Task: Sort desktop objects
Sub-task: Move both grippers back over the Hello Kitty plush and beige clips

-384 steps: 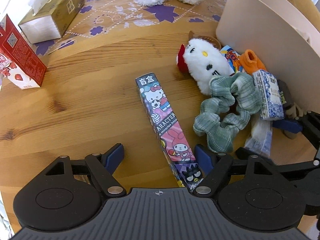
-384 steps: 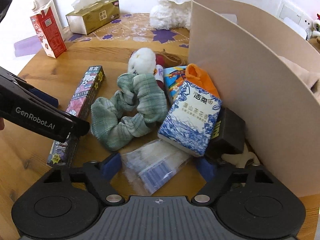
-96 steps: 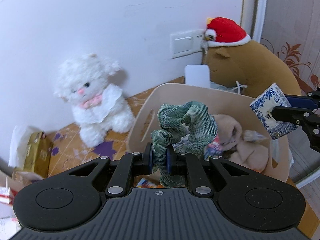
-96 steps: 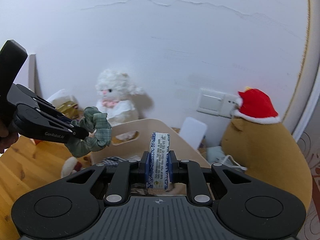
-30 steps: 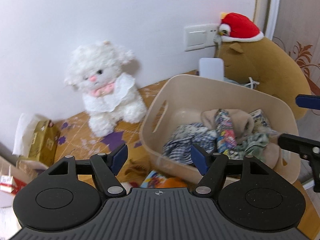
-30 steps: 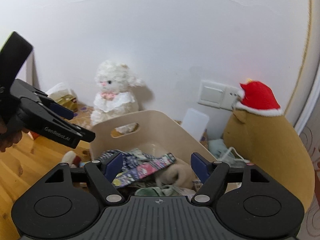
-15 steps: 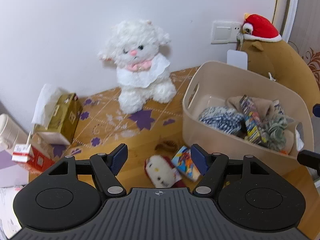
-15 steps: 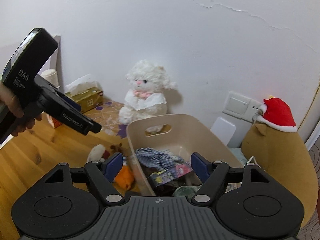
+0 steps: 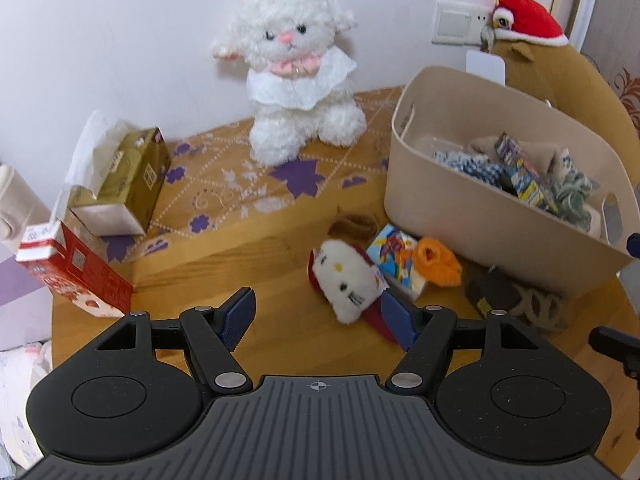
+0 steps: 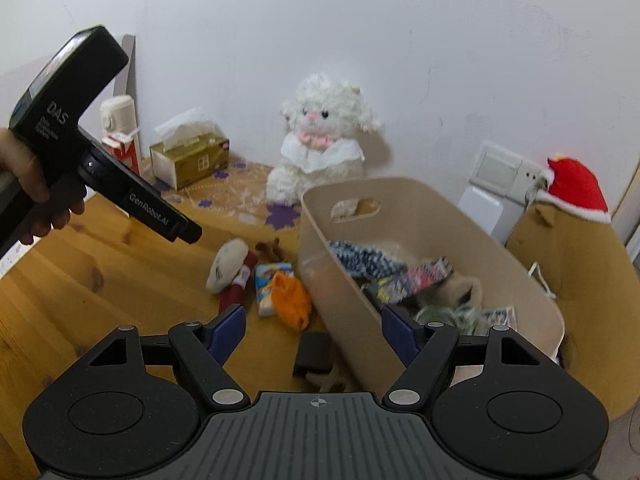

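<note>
We hold both tongs wide and empty: the left gripper point(image 9: 316, 316) hangs above the wooden table point(image 9: 240, 280), and the right gripper point(image 10: 312, 330) points toward the near corner of the beige plastic bin point(image 10: 404, 204).

What remains to sort lies in a tight cluster just left of the bin: a small white cat plush with a red body point(image 9: 344, 280), a brown furry item point(image 9: 354, 222) behind it, a colourful printed packet point(image 9: 394, 258), an orange knitted piece point(image 9: 436, 264) lying on that packet, and a dark flat box point(image 10: 314, 350) close against the bin wall.

Crowding is the main risk, in our judgement. If we close on the cat plush, the right-hand finger could catch the packet touching it and drag both. The orange piece overlaps the packet, so lifting one may tip the other off. The dark box sits so near the bin wall that a finger may strike the wall first and shove the bin. The two grippers also work close together and could collide.
</note>
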Demonstrator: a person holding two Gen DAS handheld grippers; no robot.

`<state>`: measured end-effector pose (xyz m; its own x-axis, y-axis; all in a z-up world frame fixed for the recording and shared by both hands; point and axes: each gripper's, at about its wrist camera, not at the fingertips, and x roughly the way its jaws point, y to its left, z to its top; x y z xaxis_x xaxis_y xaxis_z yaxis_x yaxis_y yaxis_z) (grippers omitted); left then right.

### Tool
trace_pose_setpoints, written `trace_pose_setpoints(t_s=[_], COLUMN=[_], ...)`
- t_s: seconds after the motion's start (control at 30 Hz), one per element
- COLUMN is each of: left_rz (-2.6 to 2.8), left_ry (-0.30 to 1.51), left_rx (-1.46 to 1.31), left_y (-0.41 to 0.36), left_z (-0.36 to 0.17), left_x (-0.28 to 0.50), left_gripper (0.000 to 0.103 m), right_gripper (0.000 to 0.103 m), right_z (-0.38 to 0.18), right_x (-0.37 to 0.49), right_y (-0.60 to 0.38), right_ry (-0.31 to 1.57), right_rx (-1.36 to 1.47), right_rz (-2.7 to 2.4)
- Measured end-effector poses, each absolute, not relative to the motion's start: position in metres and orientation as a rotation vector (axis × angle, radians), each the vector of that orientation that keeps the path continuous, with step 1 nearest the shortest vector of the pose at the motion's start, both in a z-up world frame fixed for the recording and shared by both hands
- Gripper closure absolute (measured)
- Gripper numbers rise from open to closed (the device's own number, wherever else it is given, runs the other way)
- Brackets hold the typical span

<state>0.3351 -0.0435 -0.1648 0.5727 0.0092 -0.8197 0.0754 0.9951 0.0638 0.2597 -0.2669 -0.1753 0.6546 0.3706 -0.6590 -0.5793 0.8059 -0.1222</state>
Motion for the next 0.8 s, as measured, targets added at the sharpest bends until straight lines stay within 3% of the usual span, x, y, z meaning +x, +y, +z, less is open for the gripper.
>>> trace_pose_setpoints(t_s=[0.8], left_rz=[-0.105], left_ry=[1.079], left_rx=[0.079], left_y=[-0.075], left_z=[-0.225], left_x=[0.356], left_gripper=[0.032], right_gripper=[0.024], right_z=[-0.272], right_x=[0.270], right_y=[-0.283], right_ry=[0.818], right_rx=[-0.264], right_rz=[0.370])
